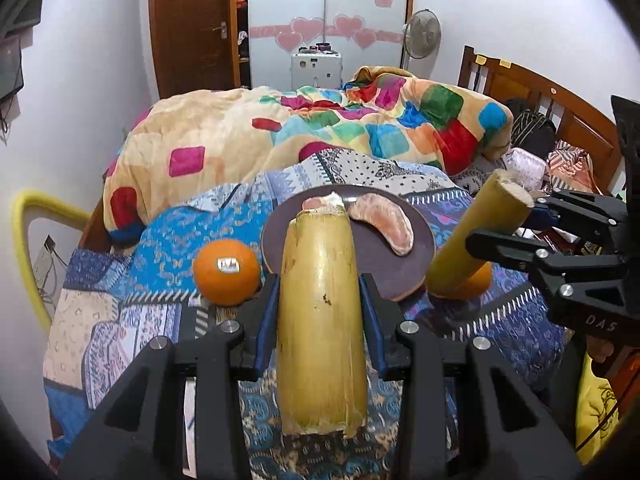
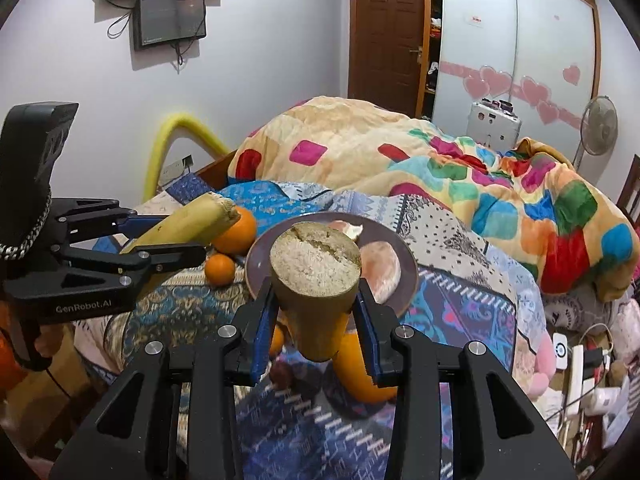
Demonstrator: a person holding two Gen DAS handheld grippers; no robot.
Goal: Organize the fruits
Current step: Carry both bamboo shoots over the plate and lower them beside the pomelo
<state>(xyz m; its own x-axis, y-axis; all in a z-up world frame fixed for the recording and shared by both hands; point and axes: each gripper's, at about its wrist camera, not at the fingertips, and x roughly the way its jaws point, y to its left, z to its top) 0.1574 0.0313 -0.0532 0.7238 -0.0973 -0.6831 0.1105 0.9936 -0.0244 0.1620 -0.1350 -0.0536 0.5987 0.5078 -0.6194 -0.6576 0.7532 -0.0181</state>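
Left gripper [image 1: 320, 304] clamps a cane piece [image 1: 322, 320], and the right gripper [image 2: 316, 312] grips another cane piece [image 2: 316, 280] too (cut end facing its camera). Both hover over the bedspread [image 1: 120, 320]. Beyond the left cane, at 12 o'clock, sits the plate [image 1: 384, 272] with pomelo wedges [image 1: 384, 224]. An orange [image 1: 226, 272] lies at its 9 o'clock, touching nothing. A heaped quilt [image 1: 280, 128] fills the back.
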